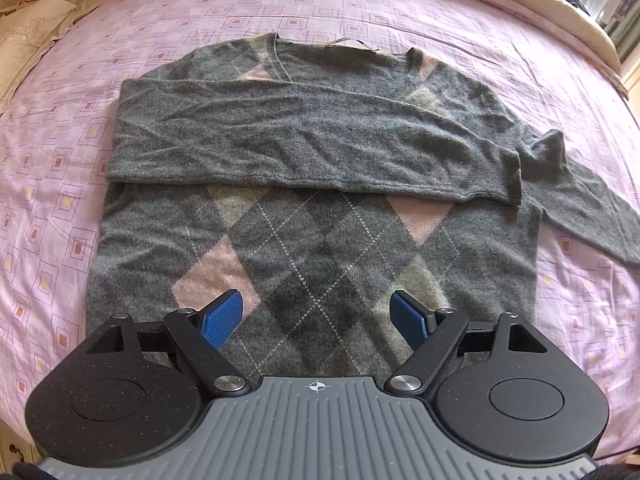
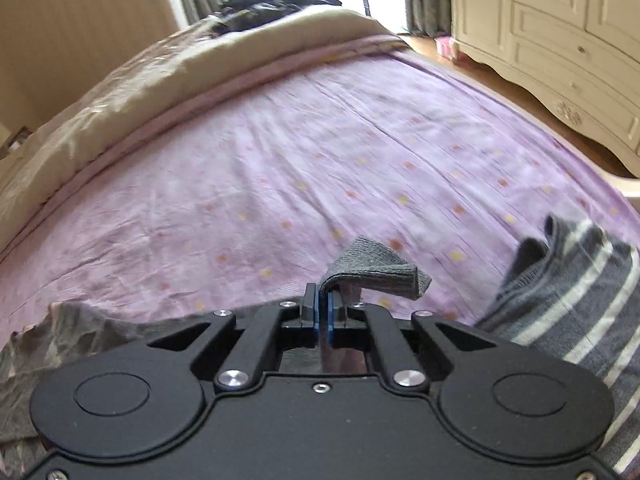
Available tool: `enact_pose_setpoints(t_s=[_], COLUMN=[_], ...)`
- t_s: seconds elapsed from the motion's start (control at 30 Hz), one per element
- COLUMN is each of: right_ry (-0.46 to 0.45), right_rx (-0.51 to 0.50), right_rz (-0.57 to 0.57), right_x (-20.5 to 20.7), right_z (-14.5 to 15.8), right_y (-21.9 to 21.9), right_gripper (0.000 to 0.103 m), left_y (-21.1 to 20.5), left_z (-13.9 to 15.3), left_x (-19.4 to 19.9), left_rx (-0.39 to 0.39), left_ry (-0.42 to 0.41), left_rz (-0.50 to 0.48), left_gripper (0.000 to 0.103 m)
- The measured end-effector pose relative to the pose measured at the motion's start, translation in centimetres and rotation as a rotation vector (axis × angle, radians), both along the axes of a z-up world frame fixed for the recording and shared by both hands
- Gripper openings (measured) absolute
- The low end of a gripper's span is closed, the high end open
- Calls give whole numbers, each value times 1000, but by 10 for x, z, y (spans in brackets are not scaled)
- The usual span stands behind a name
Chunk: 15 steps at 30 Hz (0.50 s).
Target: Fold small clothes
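A grey argyle sweater [image 1: 320, 248] with pink and olive diamonds lies flat on the bed, collar far from me. One sleeve [image 1: 304, 140] is folded across its chest; the other sleeve [image 1: 592, 216] trails off to the right. My left gripper [image 1: 318, 312] is open and empty, hovering above the sweater's hem. My right gripper [image 2: 323, 312] is shut on a grey knit cuff [image 2: 376, 268], which sticks up past the fingertips. Part of the sweater [image 2: 72, 344] shows at the lower left of the right wrist view.
The bed has a pink patterned sheet [image 1: 360, 4]. A beige quilt [image 2: 120, 80] is bunched along the far side, with dark clothing [image 2: 272, 0] on it. A grey-and-white striped garment [image 2: 580, 300] lies at the right. A cream cabinet [image 2: 560, 40] stands beyond the bed.
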State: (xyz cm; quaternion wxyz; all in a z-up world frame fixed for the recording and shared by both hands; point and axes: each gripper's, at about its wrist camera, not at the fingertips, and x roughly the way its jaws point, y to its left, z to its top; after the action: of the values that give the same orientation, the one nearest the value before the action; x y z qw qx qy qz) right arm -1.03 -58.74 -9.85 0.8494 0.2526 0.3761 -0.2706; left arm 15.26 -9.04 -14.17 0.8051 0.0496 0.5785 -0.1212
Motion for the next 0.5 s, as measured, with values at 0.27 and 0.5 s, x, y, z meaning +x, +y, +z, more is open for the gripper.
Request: enact_pose_setpoints(t_s=[0.27,0.5], right_ry=[-133,-154], right_rx=[-74,-98], right_rz=[308,609], right_x=[69,117], right_z=[70,77], right_y=[128,262], right_gripper=[9,9], left_y=[37,83], left_z=[2,4], left_x=[18,33], left_rx=[-39,-54], left_ry=[-1,-8], left_rz=[-16,12], left_gripper=[80,80])
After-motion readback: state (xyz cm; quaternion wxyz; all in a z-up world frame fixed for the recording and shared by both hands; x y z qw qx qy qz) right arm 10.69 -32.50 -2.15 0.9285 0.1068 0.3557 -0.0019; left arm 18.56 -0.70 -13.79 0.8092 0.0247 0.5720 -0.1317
